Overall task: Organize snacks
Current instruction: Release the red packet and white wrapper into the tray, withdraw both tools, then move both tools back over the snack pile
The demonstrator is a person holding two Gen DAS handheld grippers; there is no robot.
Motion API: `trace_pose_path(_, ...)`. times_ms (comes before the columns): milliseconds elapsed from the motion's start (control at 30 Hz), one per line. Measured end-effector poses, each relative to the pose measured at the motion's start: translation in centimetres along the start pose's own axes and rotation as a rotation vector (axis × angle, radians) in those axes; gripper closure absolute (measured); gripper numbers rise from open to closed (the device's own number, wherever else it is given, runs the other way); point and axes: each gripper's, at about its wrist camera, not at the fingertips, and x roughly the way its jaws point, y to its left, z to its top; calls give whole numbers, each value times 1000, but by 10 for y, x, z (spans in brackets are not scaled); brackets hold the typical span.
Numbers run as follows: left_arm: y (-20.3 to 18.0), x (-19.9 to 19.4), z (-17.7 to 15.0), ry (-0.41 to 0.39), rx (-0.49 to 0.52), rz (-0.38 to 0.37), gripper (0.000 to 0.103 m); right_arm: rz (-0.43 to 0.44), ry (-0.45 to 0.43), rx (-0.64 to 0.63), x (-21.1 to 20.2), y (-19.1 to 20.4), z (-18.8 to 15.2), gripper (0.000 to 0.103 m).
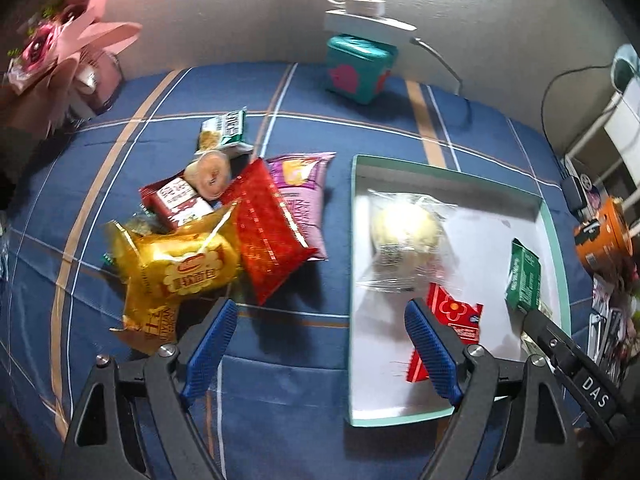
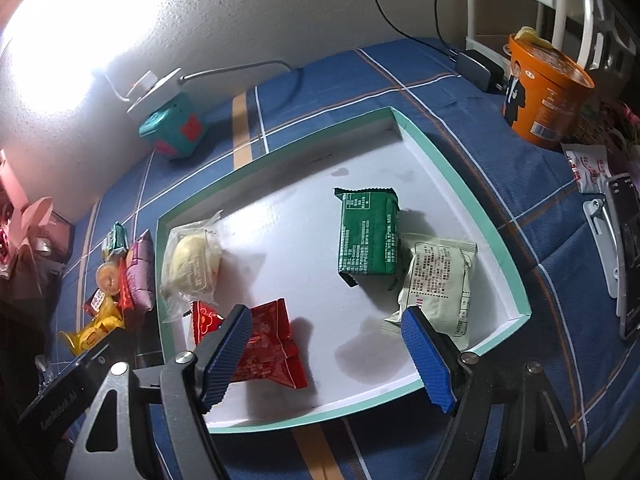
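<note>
A white tray with a teal rim lies on the blue plaid cloth. In it lie a clear-wrapped bun, a red packet, a green packet and a white packet. Left of the tray is a pile: a yellow bread bag, a red foil bag, a purple bag. My left gripper is open and empty between pile and tray. My right gripper is open and empty above the tray's near part.
A teal box with a white power strip on it stands at the back by the wall. An orange noodle cup stands right of the tray, with a charger and cables behind. A pink bouquet is at far left.
</note>
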Motion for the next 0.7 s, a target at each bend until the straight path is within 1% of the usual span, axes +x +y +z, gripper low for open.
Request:
trace_pose_path(67, 3, 1, 0, 3, -13, 12, 16, -2, 1, -2, 0, -1, 1, 20)
trace_pose_path(133, 7, 2, 0, 5, -21, 26, 12, -5, 2, -1, 1, -1, 0, 9)
trace_pose_path(200, 7, 4, 1, 6, -24, 31, 8, -4, 1, -3, 1, 0, 0, 3)
trace_pose_path(300, 8, 4, 0, 1, -24, 45, 8, -3, -4, -13, 0, 1, 0, 2)
trace_pose_path(333, 8, 4, 0, -1, -20, 53, 6, -4, -4, -16, 1, 1, 0, 0)
trace_pose_path(433, 8, 5, -1, -8, -3, 72, 0, -9, -4, -26, 1, 3, 0, 0)
trace_pose_path(600, 7, 5, -2, -12, 19, 73, 0, -15, 1, -29, 2, 4, -1, 0)
trace_pose_path(700, 10, 3, -2, -8, 23, 58, 0, -6, 1, -39, 0, 8, -2, 0)
